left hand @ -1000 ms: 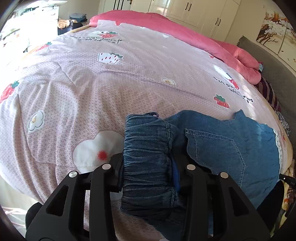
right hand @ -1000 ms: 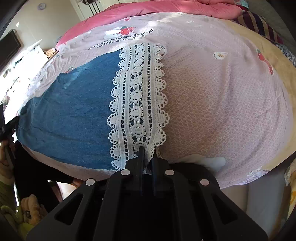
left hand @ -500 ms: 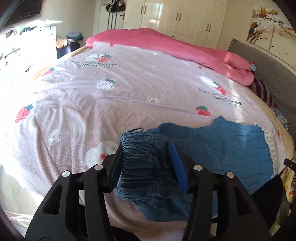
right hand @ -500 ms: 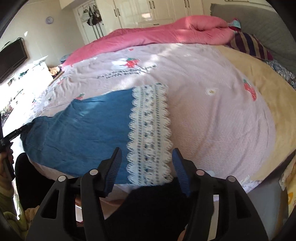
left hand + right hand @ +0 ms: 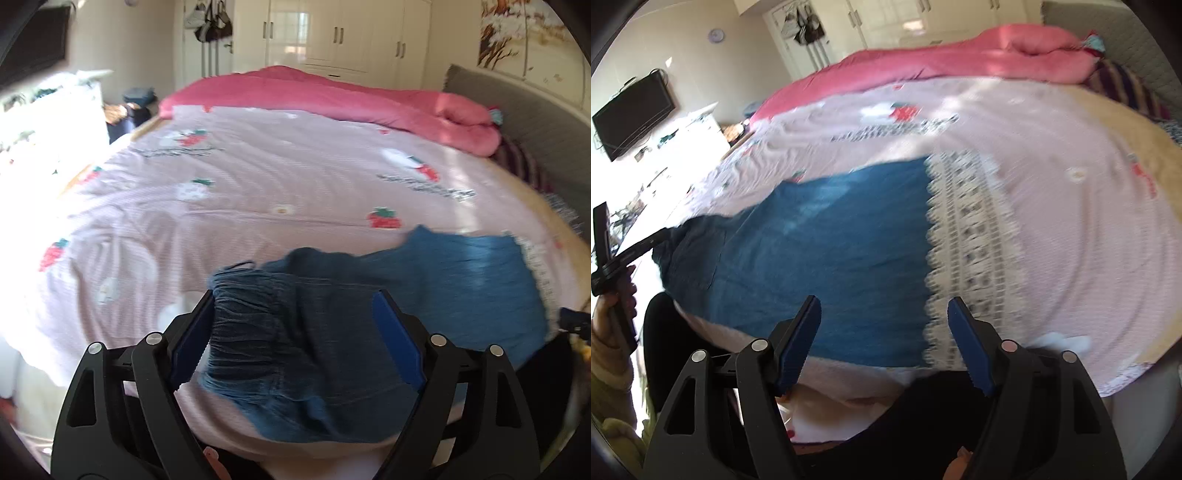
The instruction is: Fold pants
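The denim pants (image 5: pixel 369 321) are laid flat across the near edge of the bed, on the pink strawberry-print quilt (image 5: pixel 258 192), with the elastic waistband (image 5: pixel 243 317) at the left end and the white lace hem (image 5: pixel 967 251) at the right end. The left gripper (image 5: pixel 291 343) is seen with its jaws spread wide, having just been opening; the waistband lies between the blue pads (image 5: pixel 395 343) but is not pinched by them, apart perhaps from a brush against the left pad. The right gripper (image 5: pixel 882 343) is likewise released, its jaws having just been opening, and nothing is clamped between them; the lace hem lies just beyond. A risk is judged at the near side: the cloth reaches the bed's near edge, so a careless pass could drag it off or undo the flattening. The gathered waistband is bunched and could be caught unevenly in the next grasp, which would skew the fold. Both frames are blurred, so fine creases cannot be read. The waistband and its loose loop are shown only in the left wrist view; the full lace band and the hand (image 5: pixel 613 314) holding the other gripper's handle are shown only in the right wrist view. A rolled pink duvet (image 5: pixel 960 59) is seen at the far side in both.
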Demonstrator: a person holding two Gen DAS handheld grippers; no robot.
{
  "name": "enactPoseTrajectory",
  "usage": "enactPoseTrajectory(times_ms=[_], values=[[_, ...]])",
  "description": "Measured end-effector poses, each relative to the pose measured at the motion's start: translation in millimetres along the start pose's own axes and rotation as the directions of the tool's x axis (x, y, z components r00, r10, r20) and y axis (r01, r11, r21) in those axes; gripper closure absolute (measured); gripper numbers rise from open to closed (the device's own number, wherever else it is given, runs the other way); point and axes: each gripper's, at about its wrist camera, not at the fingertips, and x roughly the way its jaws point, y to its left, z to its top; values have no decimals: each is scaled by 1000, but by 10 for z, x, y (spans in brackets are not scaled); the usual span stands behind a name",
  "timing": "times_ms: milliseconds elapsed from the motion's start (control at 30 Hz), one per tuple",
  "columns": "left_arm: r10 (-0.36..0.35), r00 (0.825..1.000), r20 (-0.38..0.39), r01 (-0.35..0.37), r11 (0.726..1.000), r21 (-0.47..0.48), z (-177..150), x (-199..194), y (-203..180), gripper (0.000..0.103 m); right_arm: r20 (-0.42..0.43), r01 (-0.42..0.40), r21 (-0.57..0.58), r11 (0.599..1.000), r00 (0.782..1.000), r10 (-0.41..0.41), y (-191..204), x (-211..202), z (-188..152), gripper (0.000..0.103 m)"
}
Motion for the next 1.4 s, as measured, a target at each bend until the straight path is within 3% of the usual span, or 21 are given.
enactPoseTrajectory(times_ms=[100, 200, 233, 300, 367, 400, 500, 567, 767, 900, 1033, 1167, 1267, 1300, 1400], values=[[105, 994, 25, -106, 994, 10, -20, -18, 60, 25, -96, 31, 41, 999, 995, -27, -74, 255, -53, 33], [156, 985, 80, -158, 987, 16, 11, -145, 78, 24, -94, 34, 31, 999, 995, -31, -54, 316, -102, 31], [134, 986, 95, -135, 991, 8, 29, -194, 71, 23, -95, 32, 30, 999, 995, -29, -36, 320, -97, 28], [13, 994, 104, -14, 1000, 1, 52, -240, -32, 19, -101, 33, 33, 999, 995, -29, -16, 338, -89, 26], [-150, 987, 56, 150, 989, -1, 36, -142, -167, 19, -105, 34, 30, 999, 994, -31, -9, 371, -76, 24], [-188, 982, 18, 188, 982, -6, 5, -53, -227, 19, -104, 32, 30, 999, 994, -29, -11, 372, -74, 23], [-118, 989, -85, 121, 992, 31, -149, 284, -328, 19, -103, 23, 35, 999, 994, -19, -25, 372, -67, 24], [-99, 983, -154, 103, 995, 18, -259, 481, -278, 19, -102, 15, 44, 999, 995, -10, -56, 364, -72, 24], [-78, 981, -180, 86, 996, 38, -309, 545, -268, 18, -87, 1, 45, 999, 996, 3, -43, 310, -71, 20], [-169, 978, -120, 181, 978, 101, -11, 249, -515, 10, 42, -5, 48, 999, 999, 3, -128, -95, -18, 21], [-263, 958, -118, 280, 947, 159, 325, 221, -914, 10, 92, 21, 95, 995, 995, -29, -304, -296, 9, 20], [-396, 909, -133, 417, 878, 235, 620, 301, -1452, 10, 104, 25, 154, 988, 994, -41, -480, -357, -47, 19], [-411, 897, -163, 442, 844, 305, 742, 381, -1907, 10, 101, 21, 173, 985, 994, -39, -563, -364, -95, 18], [-425, 889, -169, 457, 827, 327, 775, 394, -2039, 10, 102, 18, 175, 984, 994, -36, -580, -363, -99, 18], [-482, 844, -233, 536, 751, 387, 852, 516, -2462, 10, 94, 17, 184, 983, 995, -34, -630, -320, -100, 17]])
